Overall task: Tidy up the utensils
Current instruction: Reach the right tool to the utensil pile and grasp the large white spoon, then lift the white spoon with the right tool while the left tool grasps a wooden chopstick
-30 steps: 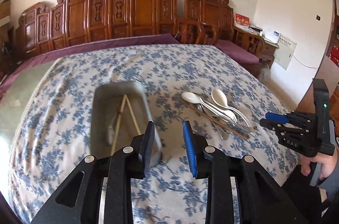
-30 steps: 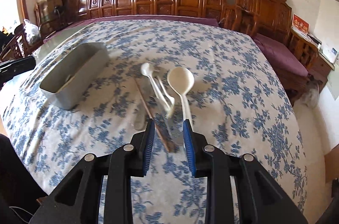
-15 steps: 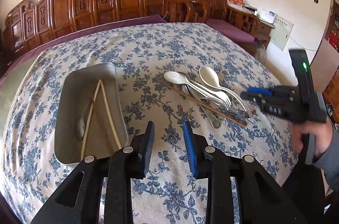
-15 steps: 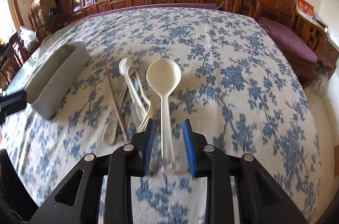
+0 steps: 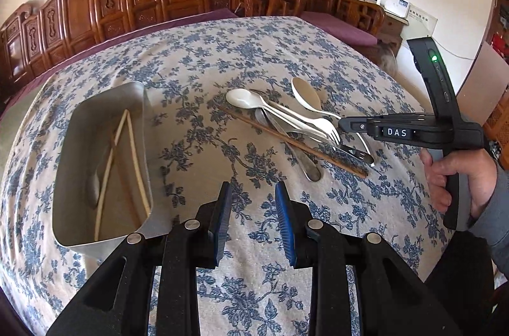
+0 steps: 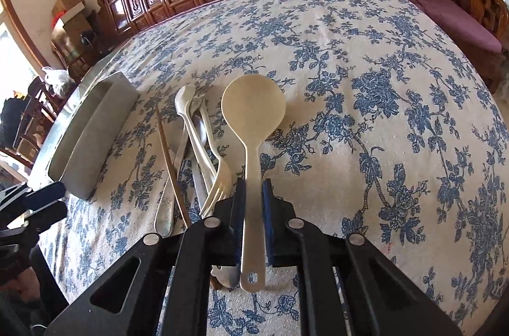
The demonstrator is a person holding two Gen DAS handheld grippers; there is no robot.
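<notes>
The cream spoon is bracketed, handle running straight back between narrowed jaws, by the right gripper, while the left gripper is held released beside the tray.

Two grippers, one tray, several utensils

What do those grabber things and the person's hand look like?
Both grabbers are black plastic with silver screws and blue ribbed pads on the fingers. The right gripper has white letters "DAS" on its side, and an upright black piece with a green light. The right hand is bare, with a grey sleeve.
</notes>
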